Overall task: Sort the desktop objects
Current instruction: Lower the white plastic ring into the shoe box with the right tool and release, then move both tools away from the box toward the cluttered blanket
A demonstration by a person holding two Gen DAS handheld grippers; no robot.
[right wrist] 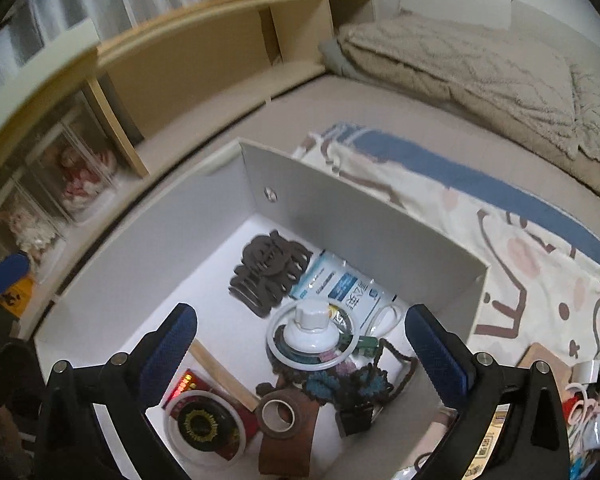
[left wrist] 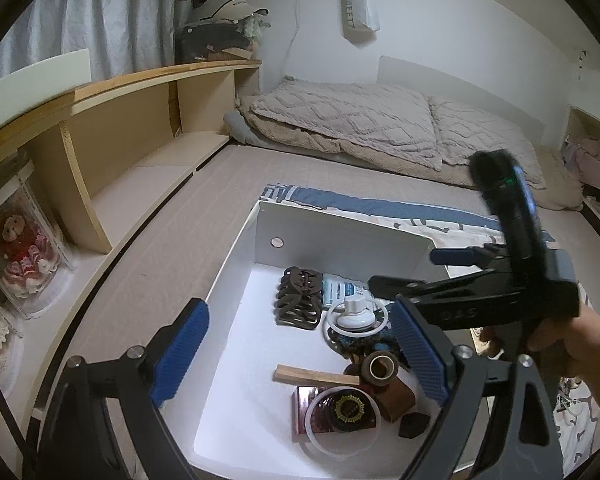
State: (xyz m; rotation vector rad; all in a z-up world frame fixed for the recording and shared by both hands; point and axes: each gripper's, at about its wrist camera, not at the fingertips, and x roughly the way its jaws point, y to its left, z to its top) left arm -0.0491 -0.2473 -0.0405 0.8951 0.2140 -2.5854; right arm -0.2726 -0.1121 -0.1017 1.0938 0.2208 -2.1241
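Both my wrist cameras look steeply down from close above into the same white box (left wrist: 332, 236) (right wrist: 340, 216), my left one also catching my right gripper (left wrist: 400, 270).

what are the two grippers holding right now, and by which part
Nothing. The left gripper and right gripper both stand open and empty above the white box, where the sorted items lie.

both grippers (left wrist: 300, 354) (right wrist: 302, 354) pair black frames with ribbed blue pads (left wrist: 182, 350) and silver screws (right wrist: 482, 358); the right gripper's body bears faint "das" lettering (left wrist: 460, 314).
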